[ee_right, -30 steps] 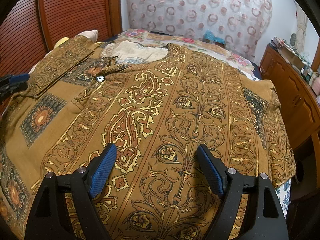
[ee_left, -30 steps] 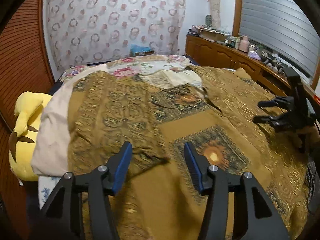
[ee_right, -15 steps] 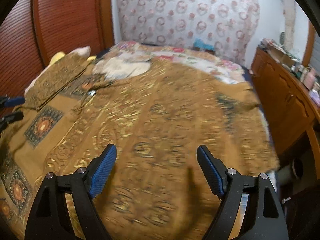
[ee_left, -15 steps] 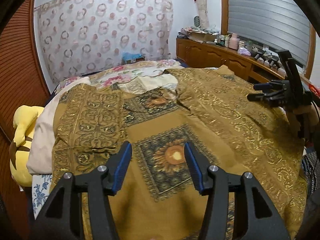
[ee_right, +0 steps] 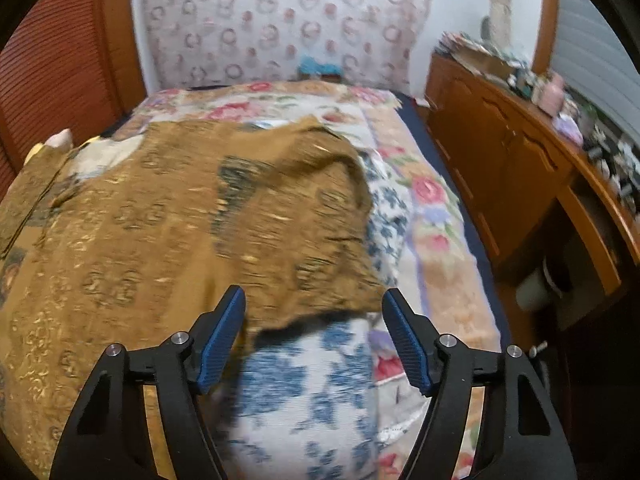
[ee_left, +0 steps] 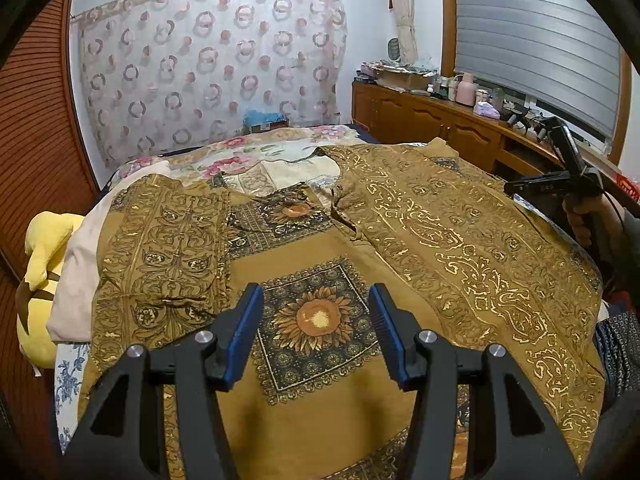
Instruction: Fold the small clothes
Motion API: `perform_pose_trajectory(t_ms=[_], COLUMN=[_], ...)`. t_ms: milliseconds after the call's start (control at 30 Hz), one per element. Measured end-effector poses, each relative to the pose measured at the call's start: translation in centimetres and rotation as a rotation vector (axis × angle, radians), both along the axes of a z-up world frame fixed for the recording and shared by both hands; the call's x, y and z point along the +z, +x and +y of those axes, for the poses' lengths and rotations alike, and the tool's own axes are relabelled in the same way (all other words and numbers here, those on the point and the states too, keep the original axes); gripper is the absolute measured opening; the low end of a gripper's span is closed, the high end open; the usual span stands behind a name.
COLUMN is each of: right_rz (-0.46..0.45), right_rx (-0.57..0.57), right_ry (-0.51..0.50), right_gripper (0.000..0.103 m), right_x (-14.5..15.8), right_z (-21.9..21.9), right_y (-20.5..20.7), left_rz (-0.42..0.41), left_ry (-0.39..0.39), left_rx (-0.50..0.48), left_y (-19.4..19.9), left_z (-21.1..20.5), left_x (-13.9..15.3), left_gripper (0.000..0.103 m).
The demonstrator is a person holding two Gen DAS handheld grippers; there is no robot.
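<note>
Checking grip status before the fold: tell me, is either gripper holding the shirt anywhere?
No. Left gripper and right gripper are both open above the brown patterned shirt, holding nothing.

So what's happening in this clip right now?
A person with a gripper in each hand is working on a brown patterned shirt spread open on a bed. Both the left gripper and the right gripper are open and hold nothing. The right one hangs over the shirt's edge; nothing looks folded yet.

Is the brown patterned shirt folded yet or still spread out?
Spread out. The brown patterned shirt lies open across the bed, front panels parted, no fold made.
</note>
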State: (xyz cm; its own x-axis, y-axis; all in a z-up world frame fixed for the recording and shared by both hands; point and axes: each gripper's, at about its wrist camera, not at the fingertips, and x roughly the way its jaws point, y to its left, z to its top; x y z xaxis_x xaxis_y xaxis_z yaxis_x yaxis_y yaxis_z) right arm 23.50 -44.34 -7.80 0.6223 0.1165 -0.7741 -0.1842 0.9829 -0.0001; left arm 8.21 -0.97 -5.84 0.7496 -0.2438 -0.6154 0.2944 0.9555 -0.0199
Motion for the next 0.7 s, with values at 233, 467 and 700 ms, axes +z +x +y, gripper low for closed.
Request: perform_pose_trajectory(t_ms=[233, 467, 700], right_rz=[0.064, 0.039, -0.104], right_rx=[-0.003, 0.004, 0.006], right_ry=[0.083, 0.032, -0.065], right_gripper=[0.061, 0.036, 0.004], right_x=[-0.9, -0.5, 1.7], right_z=[-1.2, -0.3, 1.0], right_y=[1.4, 1.7, 0.2], left_rz=[0.001, 0.008, 0.014], left_ry=[-0.006, -0.022, -0.028], left_rx=[0.009, 0.025, 0.037], left_y=[0.0, 0.0, 0.0], left_z=[0.1, 0.4, 0.6], left_x=[0.0, -0.5, -0.7], left_gripper=[0.053, 0.053, 0.053])
